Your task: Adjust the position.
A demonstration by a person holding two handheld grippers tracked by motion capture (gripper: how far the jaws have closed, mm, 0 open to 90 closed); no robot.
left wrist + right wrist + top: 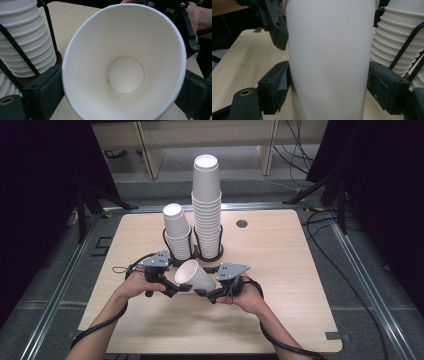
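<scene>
Paper cup point(192, 275) clamped by both grippers over wooden table point(280, 285); dark room.

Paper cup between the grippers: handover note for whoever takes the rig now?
Left gripper: jaws flank the rim of the loose paper cup; contact looks likely, not certain.
Right gripper: jaws clamp the cup's body near its base.
Cup lies tilted above the table, mouth toward the person.
Short stack and tall stack stand in black wire holders behind it.
Done: one cup is free of the stacks.
Left: probably nest it on a stack or set it down.
</scene>
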